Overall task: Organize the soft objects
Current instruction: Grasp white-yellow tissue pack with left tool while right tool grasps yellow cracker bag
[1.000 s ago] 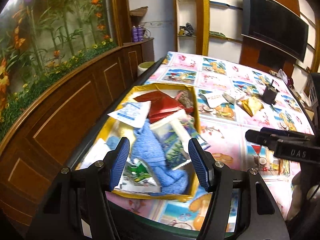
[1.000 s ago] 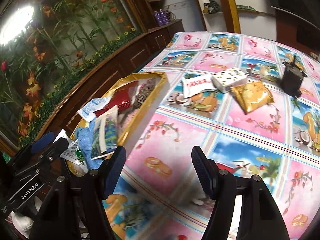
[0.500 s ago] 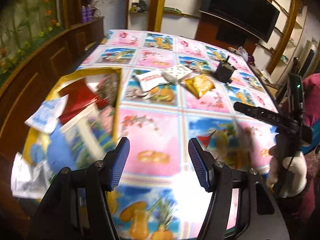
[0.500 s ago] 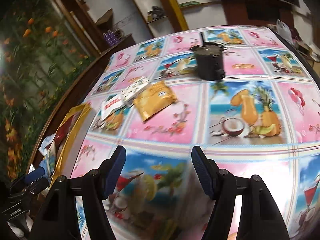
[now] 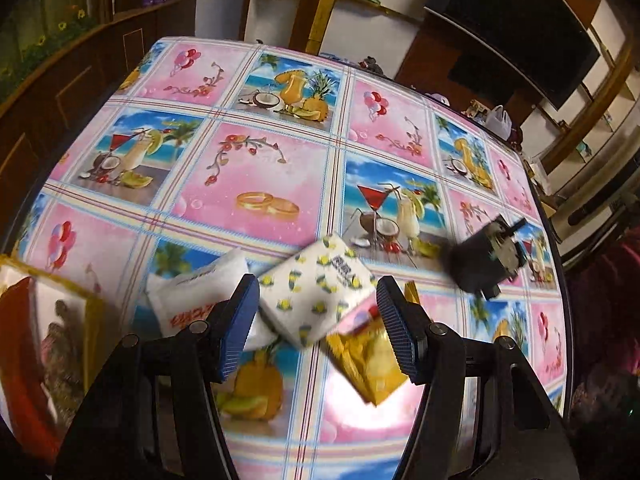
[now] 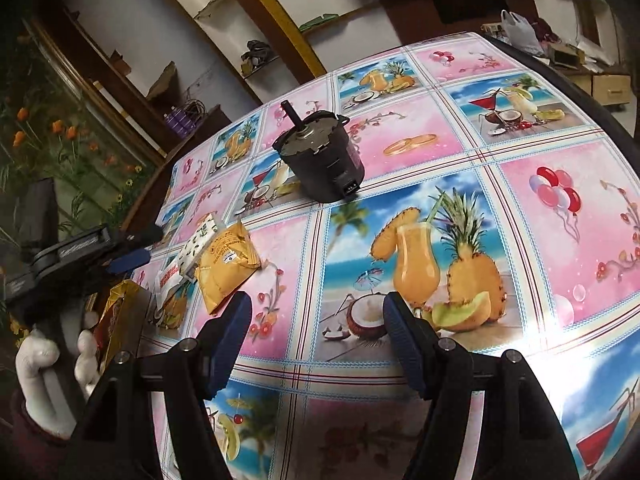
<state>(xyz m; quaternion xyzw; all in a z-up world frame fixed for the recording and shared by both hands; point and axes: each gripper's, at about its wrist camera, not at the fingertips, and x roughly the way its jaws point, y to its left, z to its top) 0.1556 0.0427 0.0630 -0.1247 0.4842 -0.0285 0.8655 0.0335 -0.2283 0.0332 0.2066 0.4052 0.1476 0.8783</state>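
Left gripper (image 5: 316,320), pitched steeply down, jaws apart and empty above a lemon-print tissue pack (image 5: 320,286) lying between a white packet (image 5: 192,296) and a gold pouch (image 5: 370,364) on the tablecloth (image 5: 256,168); right gripper (image 6: 316,336), angled down, jaws likewise apart, empty.

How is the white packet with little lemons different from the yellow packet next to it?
The lemon-print tissue packet is white with small yellow and green prints; the yellow packet is plain golden with some print on it. The tissue packet looks plump and blocky, while the yellow packet lies flat and thin. The tissue packet overlaps the yellow packet's edge. Both lie on the picture tablecloth, untouched.
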